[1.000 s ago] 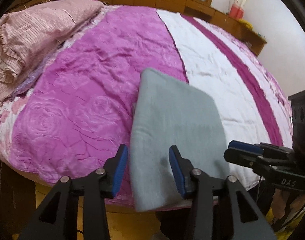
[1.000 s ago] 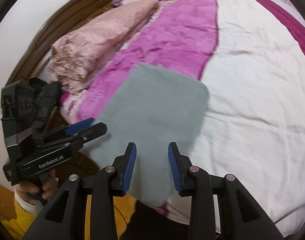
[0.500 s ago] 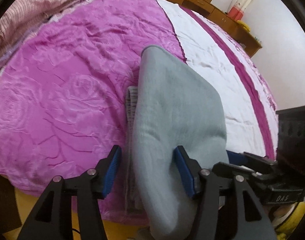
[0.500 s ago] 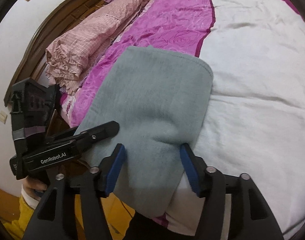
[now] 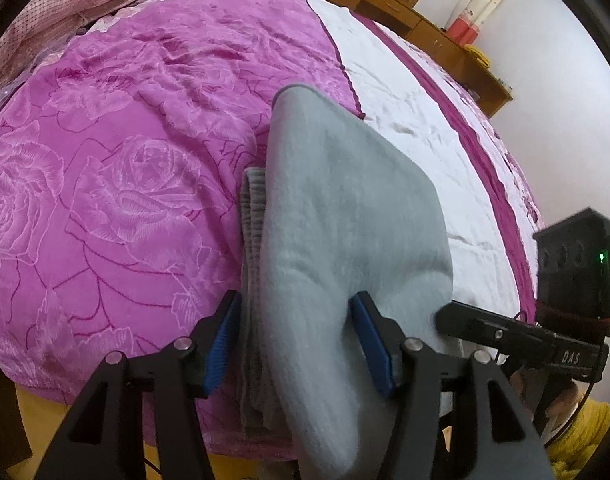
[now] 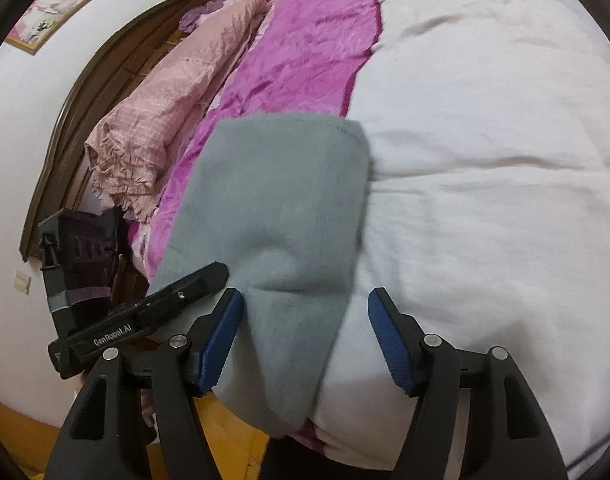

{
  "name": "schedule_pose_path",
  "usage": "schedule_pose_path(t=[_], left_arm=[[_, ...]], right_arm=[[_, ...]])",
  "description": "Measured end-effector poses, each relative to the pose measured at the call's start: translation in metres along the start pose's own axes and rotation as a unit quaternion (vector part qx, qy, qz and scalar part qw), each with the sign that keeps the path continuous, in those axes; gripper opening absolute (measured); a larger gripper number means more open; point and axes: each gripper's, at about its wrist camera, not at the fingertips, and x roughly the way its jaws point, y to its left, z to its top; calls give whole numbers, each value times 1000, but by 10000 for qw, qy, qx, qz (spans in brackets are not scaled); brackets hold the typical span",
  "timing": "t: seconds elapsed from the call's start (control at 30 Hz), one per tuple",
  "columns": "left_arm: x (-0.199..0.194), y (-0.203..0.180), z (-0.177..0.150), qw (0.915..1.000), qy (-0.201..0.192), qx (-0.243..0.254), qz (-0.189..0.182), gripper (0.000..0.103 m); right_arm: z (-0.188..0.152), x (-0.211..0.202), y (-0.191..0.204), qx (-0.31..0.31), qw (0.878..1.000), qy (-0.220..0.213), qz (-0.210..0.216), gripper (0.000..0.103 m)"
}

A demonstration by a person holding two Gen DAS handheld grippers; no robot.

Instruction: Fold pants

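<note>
Left gripper [image 5: 297, 340]: angled steeply down, jaws apart, pads not pressing. Right gripper [image 6: 305, 344]: angled down, jaws apart, pads free. Grippers side by side, close together; each one's finger shows in the other's view.

Near end of the folded grey pants [image 5: 345, 240] hidden behind the left tongs [image 5: 299, 342]
</note>
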Motion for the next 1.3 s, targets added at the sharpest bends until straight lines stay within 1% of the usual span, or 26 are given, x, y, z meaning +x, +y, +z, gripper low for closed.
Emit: schedule_pose_path(t=[0.07, 0.13, 0.17, 0.2, 0.23, 0.27, 0.33, 0.4, 0.5, 0.63, 0.77, 0.87, 1.03, 1.17, 1.3], left_arm=[[0, 1, 0, 10000, 45, -81, -28, 61], [1, 1, 2, 9998, 32, -152, -81, 59], [2, 0, 2, 9998, 6, -162, -111, 57], [2, 0, 1, 9997, -26, -194, -163, 54], [2, 0, -1, 9995, -58, -256, -188, 53], [0, 1, -2, 9991, -93, -337, -221, 51], [-4, -2, -4, 9984, -147, -468, -292, 47], [-10, -10, -4, 9986, -203, -429, -237, 44], [-19, -28, -5, 9990, -269, -313, -195, 42], [-29, -51, -3, 9972, -480, -368, -438, 42], [-27, -83, 4, 9959, -615, -316, -583, 42], [-18, -111, 10, 9953, -661, -219, -670, 42], [9, -160, 23, 9940, -592, -112, -913, 42], [32, -191, 32, 9943, -499, 14, -938, 42], [59, -215, 42, 9953, -389, 85, -885, 42]], right_arm=[[2, 13, 5, -99, 9999, 76, -35, 60], [4, 20, 8, -241, 9997, 48, -23, 60], [5, 21, 10, -299, 9995, 35, 24, 60], [5, 21, 10, -301, 9995, 36, 51, 57], [5, 19, 8, -268, 9996, 27, 59, 45], [5, 18, 5, -238, 9997, 38, 85, 40], [5, 12, 0, -108, 9992, 61, 369, 29], [6, 4, -1, -69, 9984, 54, 550, 25], [8, -16, 9, -347, 9978, -88, 558, 24], [13, -46, 11, -621, 9963, -232, 550, 24], [24, -79, -1, -737, 9956, -319, 490, 24], [33, -104, -15, -837, 9951, -385, 360, 24], [48, -142, -45, -908, 9946, -468, 156, 24], [62, -163, -74, -900, 9948, -486, 22, 24], [75, -169, -101, -843, 9951, -520, -54, 24]])
